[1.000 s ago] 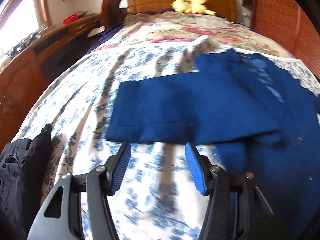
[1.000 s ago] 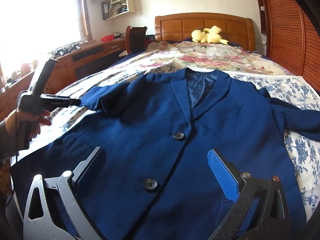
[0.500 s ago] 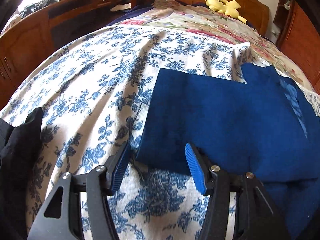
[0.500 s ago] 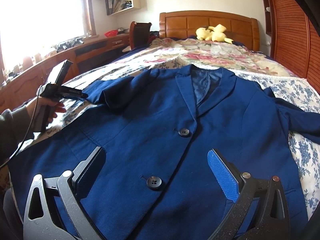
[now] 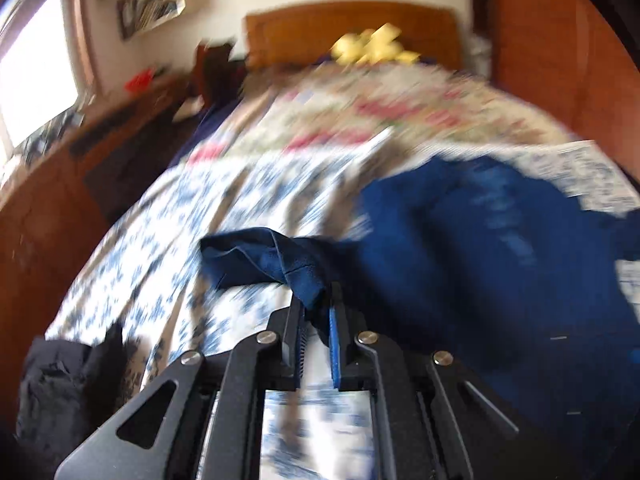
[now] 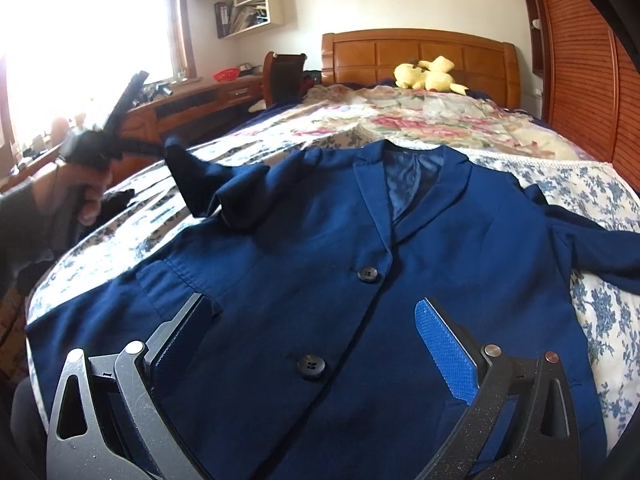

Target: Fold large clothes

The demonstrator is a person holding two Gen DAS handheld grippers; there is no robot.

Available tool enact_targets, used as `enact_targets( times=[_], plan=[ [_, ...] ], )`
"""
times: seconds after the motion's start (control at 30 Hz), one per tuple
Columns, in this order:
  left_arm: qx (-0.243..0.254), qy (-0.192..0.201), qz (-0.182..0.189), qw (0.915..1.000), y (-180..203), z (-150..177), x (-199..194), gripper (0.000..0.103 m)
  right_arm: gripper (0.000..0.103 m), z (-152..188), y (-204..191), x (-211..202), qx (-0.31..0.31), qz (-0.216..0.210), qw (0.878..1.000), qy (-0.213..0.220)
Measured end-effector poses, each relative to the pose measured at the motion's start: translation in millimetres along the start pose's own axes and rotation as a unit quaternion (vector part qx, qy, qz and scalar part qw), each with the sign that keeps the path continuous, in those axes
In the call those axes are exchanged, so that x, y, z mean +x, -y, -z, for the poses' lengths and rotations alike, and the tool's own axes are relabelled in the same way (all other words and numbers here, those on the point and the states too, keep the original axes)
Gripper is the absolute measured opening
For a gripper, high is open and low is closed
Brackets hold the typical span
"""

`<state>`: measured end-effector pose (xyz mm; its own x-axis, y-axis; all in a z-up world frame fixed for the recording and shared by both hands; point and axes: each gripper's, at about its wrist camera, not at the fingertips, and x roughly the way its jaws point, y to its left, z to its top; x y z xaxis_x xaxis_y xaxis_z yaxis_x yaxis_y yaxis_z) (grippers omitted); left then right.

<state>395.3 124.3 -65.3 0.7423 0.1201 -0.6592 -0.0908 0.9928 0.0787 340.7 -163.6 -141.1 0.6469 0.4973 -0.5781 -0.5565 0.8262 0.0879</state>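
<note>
Jacket [image 6: 320, 280] looks soft yet structured, best taken by its cuff [image 5: 288, 264]; left tool [image 5: 316, 320] pinches it, right tool [image 6: 316, 340] gapes wide.

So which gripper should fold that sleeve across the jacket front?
Left. The left gripper is clamped on the sleeve, raised off the bedspread; the right gripper hovers open above the buttons.
</note>
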Motion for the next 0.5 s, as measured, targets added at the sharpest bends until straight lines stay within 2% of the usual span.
enact_targets(
  times=[0.1,0.23,0.33,0.5],
  plan=[
    [0.031,0.036,0.035,0.9982,41,-10,-44,0.007,0.103,-3,8,-14,0.012,-0.011,1.000,0.013],
    [0.078,0.084,0.086,0.9897,94,-13,-105,0.007,0.103,-7,25,-44,0.022,0.014,0.999,0.042],
    [0.092,0.099,0.117,0.9839,113,-12,-137,0.007,0.103,-3,42,-58,0.039,0.029,0.998,0.049],
    [0.115,0.107,0.138,0.9778,131,4,-169,0.008,0.103,8,59,-67,0.047,0.052,0.997,0.040]
  ],
)
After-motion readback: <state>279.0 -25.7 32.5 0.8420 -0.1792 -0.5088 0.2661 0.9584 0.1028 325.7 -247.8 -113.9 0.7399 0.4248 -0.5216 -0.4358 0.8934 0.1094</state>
